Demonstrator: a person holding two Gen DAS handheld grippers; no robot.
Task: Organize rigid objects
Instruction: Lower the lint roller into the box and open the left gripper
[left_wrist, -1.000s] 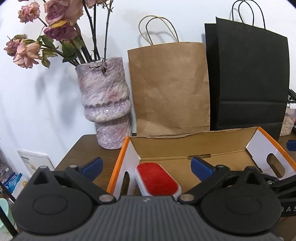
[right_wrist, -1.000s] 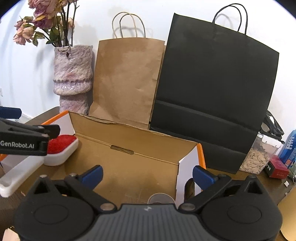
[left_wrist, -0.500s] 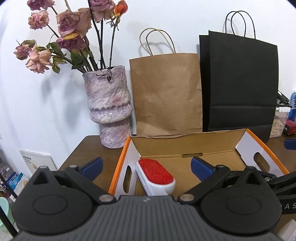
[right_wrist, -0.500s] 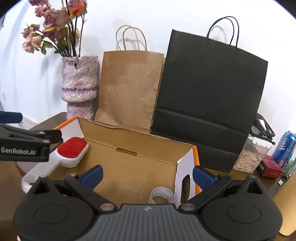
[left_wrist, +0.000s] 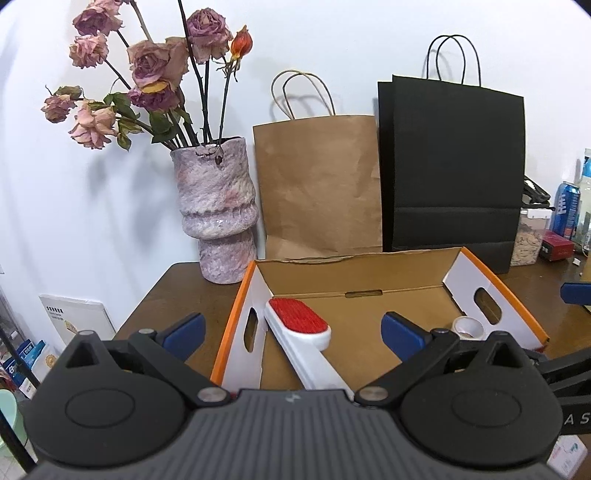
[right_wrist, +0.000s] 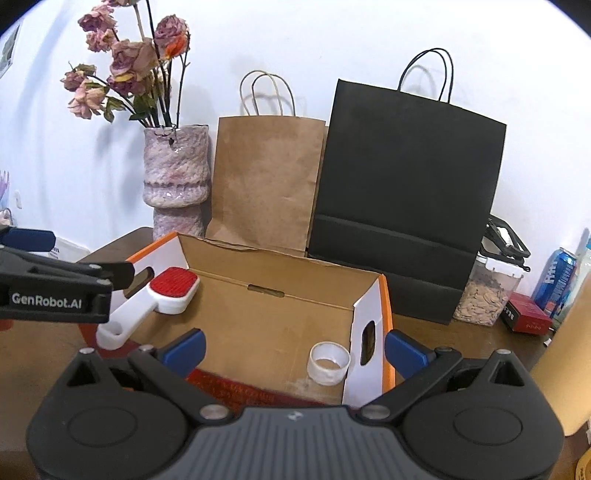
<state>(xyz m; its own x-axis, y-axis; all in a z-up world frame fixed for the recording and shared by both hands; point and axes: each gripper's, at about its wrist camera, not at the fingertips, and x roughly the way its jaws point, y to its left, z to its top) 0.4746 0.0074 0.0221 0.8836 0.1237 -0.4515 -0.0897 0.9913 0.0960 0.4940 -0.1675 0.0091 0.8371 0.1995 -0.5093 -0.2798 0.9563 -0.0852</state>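
Your left gripper (left_wrist: 291, 330) has its blue-tipped fingers spread wide apart and grips nothing; the white lint brush (left_wrist: 301, 334) with the red pad lies between them, leaning against the left wall of the cardboard box (left_wrist: 354, 273). Your right gripper (right_wrist: 293, 345) is just as wide apart, holding nothing, at the box's near edge. A roll of clear tape (right_wrist: 328, 363) stands on the box floor by the right wall. Behind the box stand a vase (left_wrist: 216, 214), a brown bag (left_wrist: 317, 184) and a black bag (left_wrist: 454, 166)
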